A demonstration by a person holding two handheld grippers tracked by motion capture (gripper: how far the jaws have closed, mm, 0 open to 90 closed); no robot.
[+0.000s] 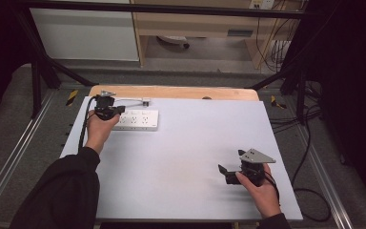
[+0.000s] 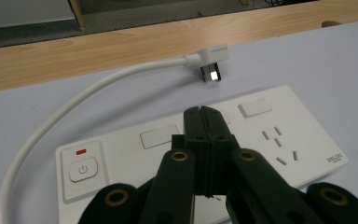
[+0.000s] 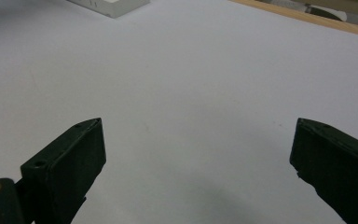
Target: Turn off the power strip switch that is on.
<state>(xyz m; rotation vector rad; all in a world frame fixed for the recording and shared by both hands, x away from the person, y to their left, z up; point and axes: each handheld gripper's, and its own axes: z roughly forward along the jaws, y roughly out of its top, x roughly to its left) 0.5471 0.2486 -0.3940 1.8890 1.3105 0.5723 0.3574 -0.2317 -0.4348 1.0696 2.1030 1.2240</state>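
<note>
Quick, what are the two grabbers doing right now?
Left gripper: shut, empty, tips over the white plastic power strip.
Right gripper: open, empty, above the pale grey table mat.

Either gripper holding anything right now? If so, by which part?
Nothing held. Left gripper is shut with empty jaws over the power strip; right gripper is open above bare table.

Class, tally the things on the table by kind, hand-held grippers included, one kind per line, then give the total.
White plastic power strip with its white cord and plug: 1
Black two-jaw grippers, left gripper, right gripper: 2
Total: 3
</note>
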